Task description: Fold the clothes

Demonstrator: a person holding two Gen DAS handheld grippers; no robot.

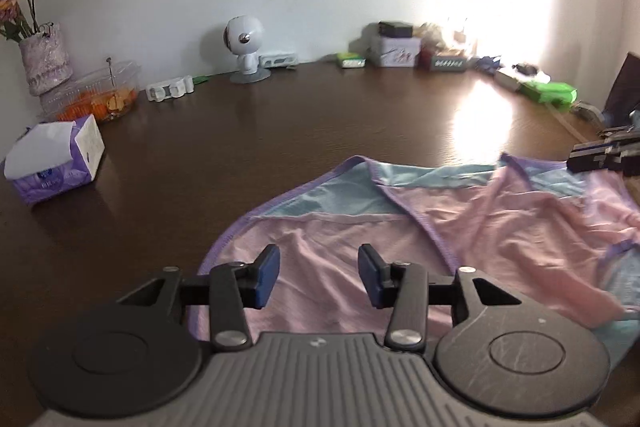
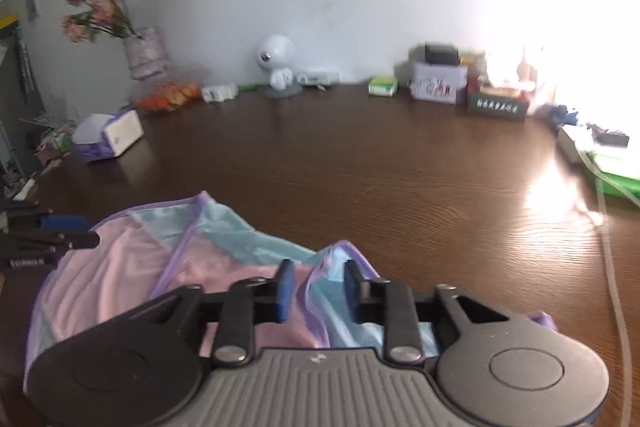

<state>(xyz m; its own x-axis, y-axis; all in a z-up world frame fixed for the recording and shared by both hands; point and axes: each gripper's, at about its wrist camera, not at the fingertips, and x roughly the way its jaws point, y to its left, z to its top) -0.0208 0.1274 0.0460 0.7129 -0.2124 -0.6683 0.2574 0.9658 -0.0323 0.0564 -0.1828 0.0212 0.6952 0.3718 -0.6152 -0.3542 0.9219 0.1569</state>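
I see the dark wooden surface [image 1: 320, 131] stretching back to a cluttered wall edge. On its near side lies the pink and blue garment [image 1: 344, 239], rumpled, with one purple-edged flap turned over the middle. My left tongs [image 1: 319, 275] hang wide apart above the pink panel, holding nothing. My right tongs [image 2: 319, 287] stand narrower over a raised blue ridge, and I cannot tell whether they pinch it. The risk, I judge: thin, slippery cloth bunching or sliding if I catch only one layer.
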